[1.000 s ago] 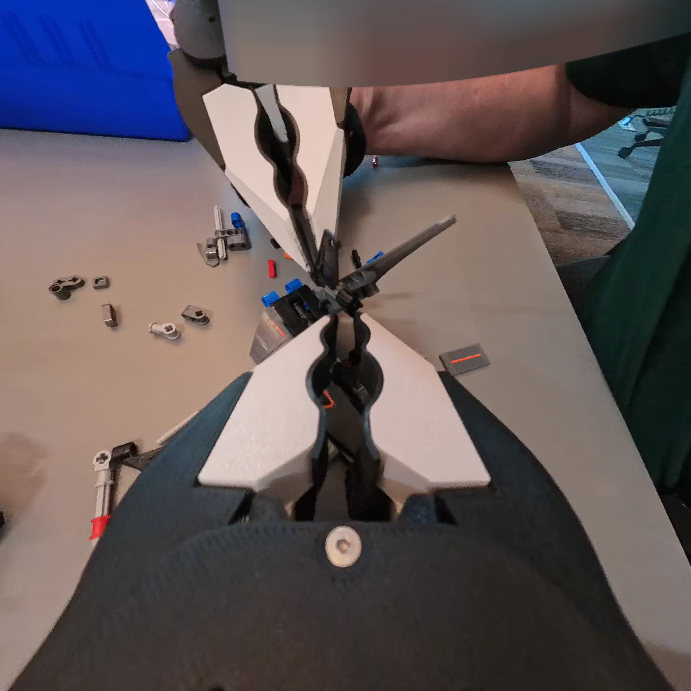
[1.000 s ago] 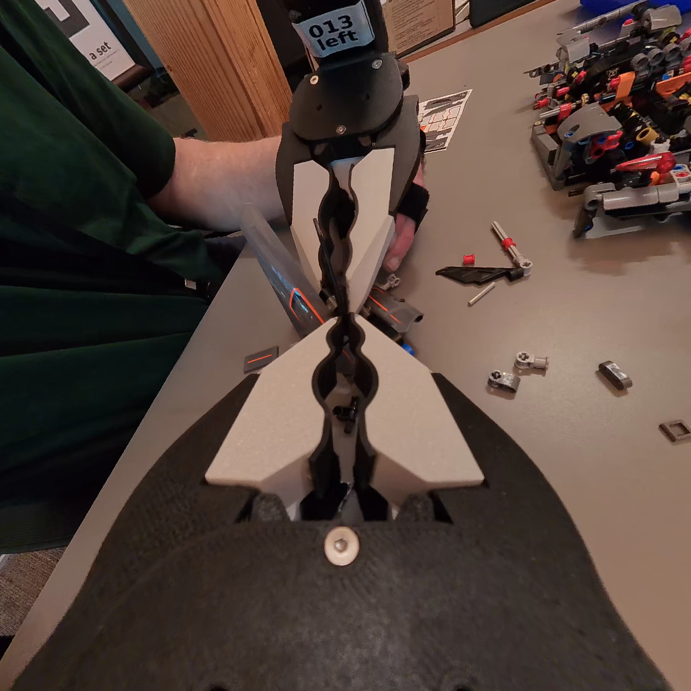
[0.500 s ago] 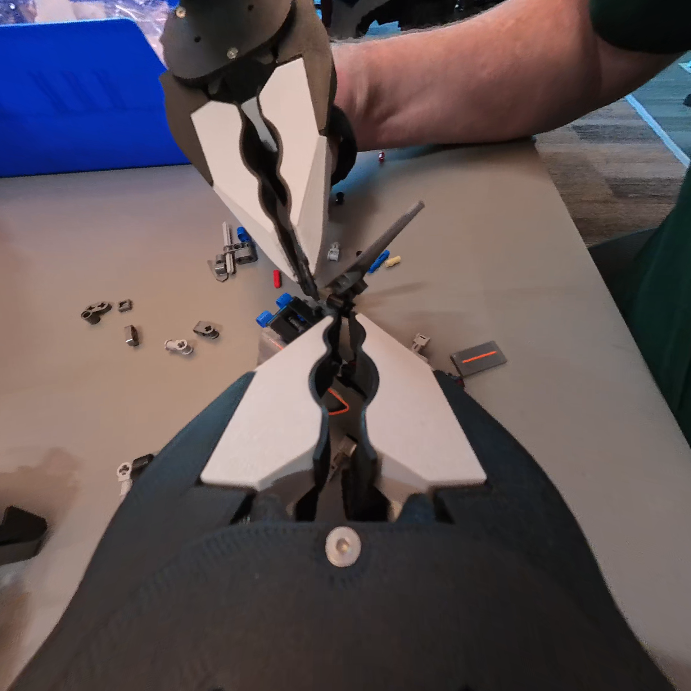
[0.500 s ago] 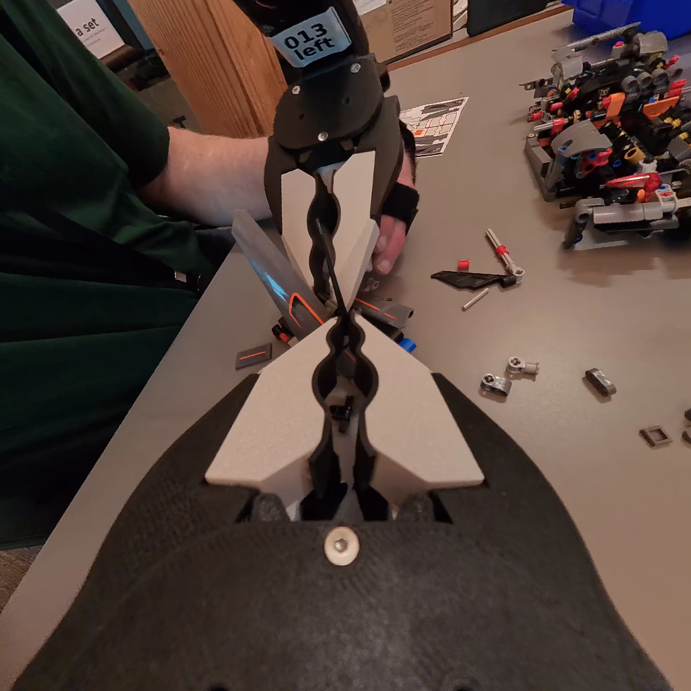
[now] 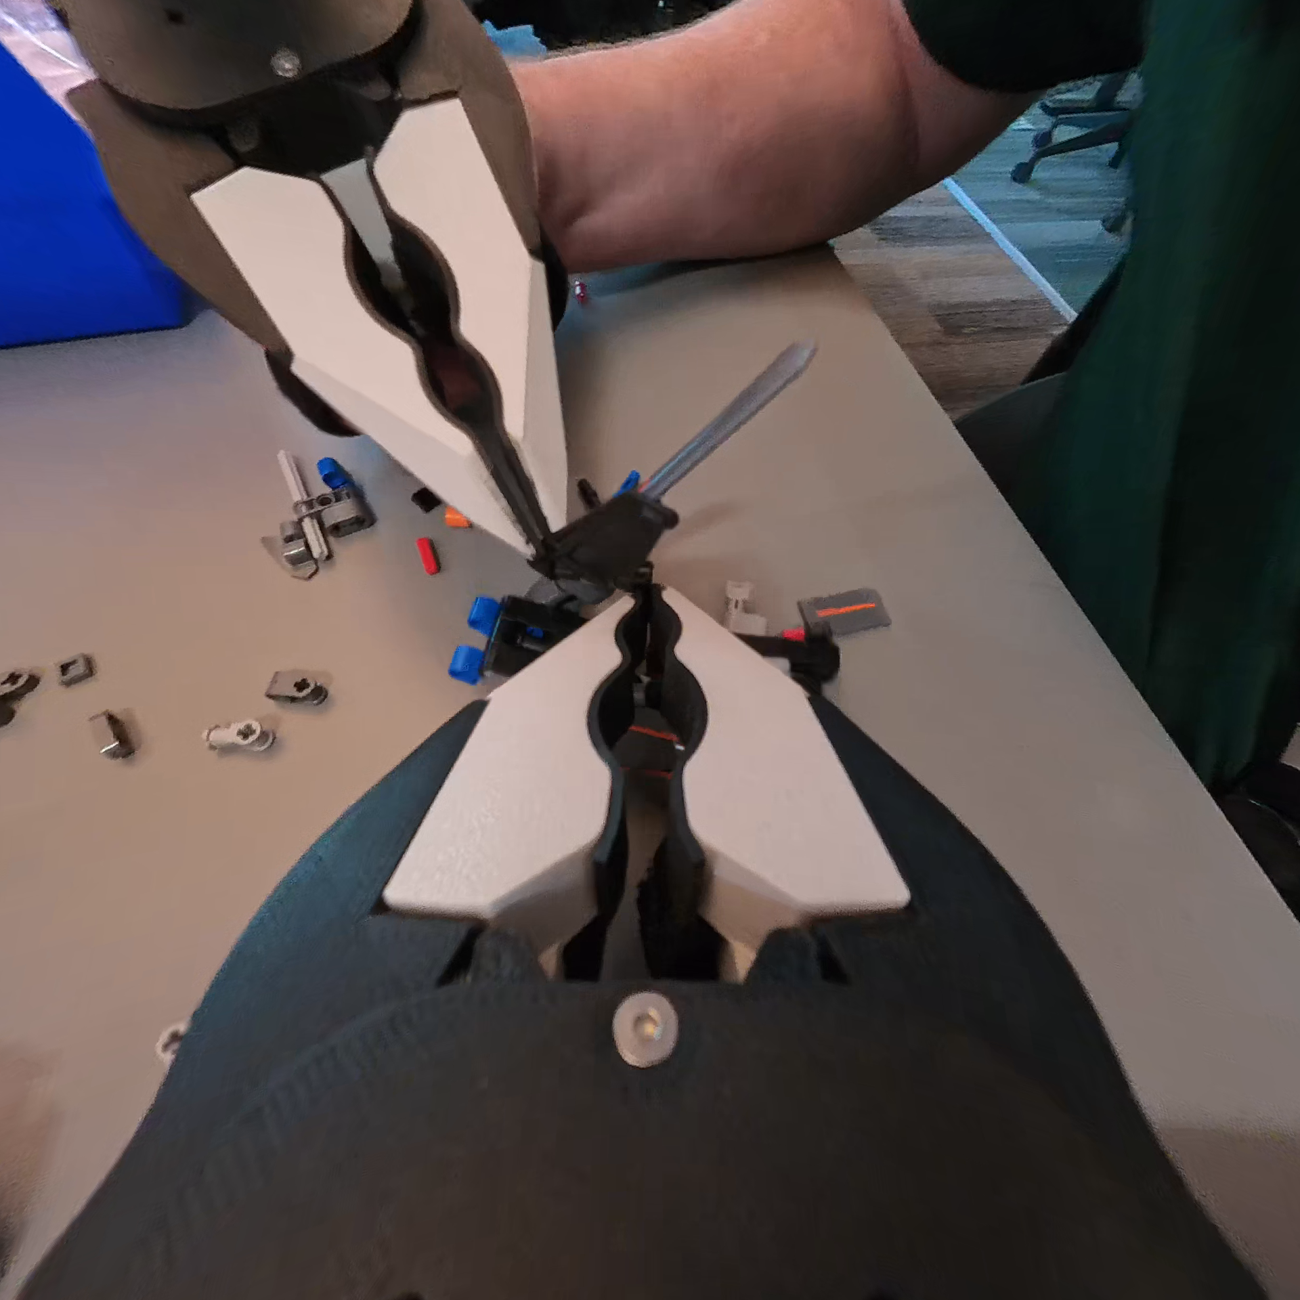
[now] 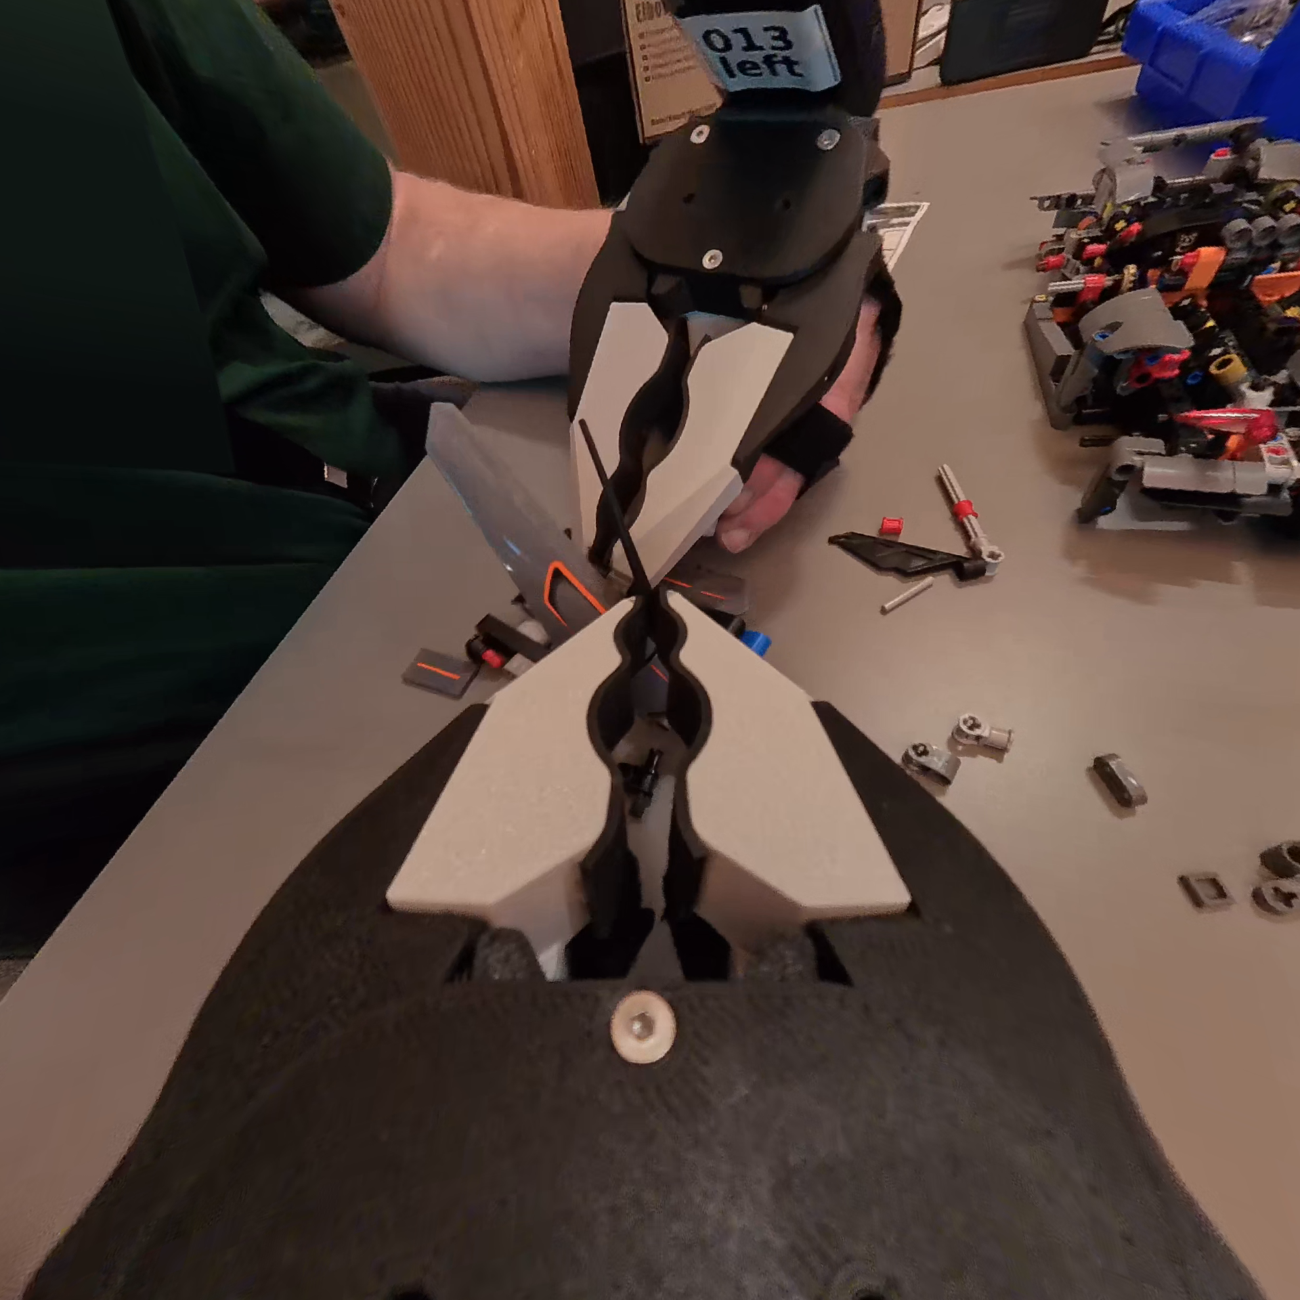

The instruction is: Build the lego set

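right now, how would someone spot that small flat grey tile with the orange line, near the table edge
Start at the table edge nearest the person in the green shirt, beside where the two gripper tips meet. The flat grey tile lies there on the table, next to a small black and red piece. It alone is a thin dark grey rectangle with one orange line.

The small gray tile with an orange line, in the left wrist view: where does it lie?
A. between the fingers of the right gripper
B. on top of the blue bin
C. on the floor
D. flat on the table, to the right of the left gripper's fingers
D: the gray tile lies flat on the table, just right of the fingers of the left gripper, gripped by nothing.
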A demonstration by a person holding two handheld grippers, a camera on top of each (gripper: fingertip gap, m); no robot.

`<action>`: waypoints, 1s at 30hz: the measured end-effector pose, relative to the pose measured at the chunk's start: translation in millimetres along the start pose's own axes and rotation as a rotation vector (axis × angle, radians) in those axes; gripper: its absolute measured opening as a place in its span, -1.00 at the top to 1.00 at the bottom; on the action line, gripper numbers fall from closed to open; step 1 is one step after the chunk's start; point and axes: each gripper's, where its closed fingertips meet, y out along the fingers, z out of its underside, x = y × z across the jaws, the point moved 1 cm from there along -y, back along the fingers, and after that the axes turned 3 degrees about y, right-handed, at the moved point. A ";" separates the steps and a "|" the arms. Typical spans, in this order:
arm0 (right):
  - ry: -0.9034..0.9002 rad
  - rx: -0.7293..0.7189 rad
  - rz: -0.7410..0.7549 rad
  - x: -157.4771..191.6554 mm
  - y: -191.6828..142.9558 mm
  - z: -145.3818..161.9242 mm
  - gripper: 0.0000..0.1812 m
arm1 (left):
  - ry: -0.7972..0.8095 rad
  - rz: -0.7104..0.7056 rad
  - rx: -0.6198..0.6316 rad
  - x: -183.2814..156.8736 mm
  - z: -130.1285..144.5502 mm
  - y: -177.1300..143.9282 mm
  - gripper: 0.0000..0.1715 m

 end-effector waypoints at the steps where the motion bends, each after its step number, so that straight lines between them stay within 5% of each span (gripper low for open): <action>1: -0.002 0.007 -0.011 0.8 1.7 0.9 1.00 | 0.001 0.019 0.005 -1.9 0.1 1.5 1.00; 8: 0.014 0.022 0.005 -0.8 4.3 3.5 1.00 | -0.037 -0.034 0.055 -4.7 0.5 -1.0 0.95; 16: 0.041 0.013 0.028 -3.4 0.9 4.3 1.00 | -0.272 -0.366 0.187 -3.0 20.4 -23.6 0.74; 22: 0.040 0.008 0.038 0.8 -2.2 2.2 1.00 | -0.470 -0.623 0.158 -31.6 18.7 -17.9 0.39; 25: 0.043 0.032 0.039 1.4 1.0 5.2 1.00 | -0.464 -0.728 0.248 -43.3 24.9 -8.1 0.22; 30: 0.040 0.058 0.020 6.6 4.5 7.7 1.00 | -0.520 -0.727 0.223 -46.8 24.6 3.2 0.09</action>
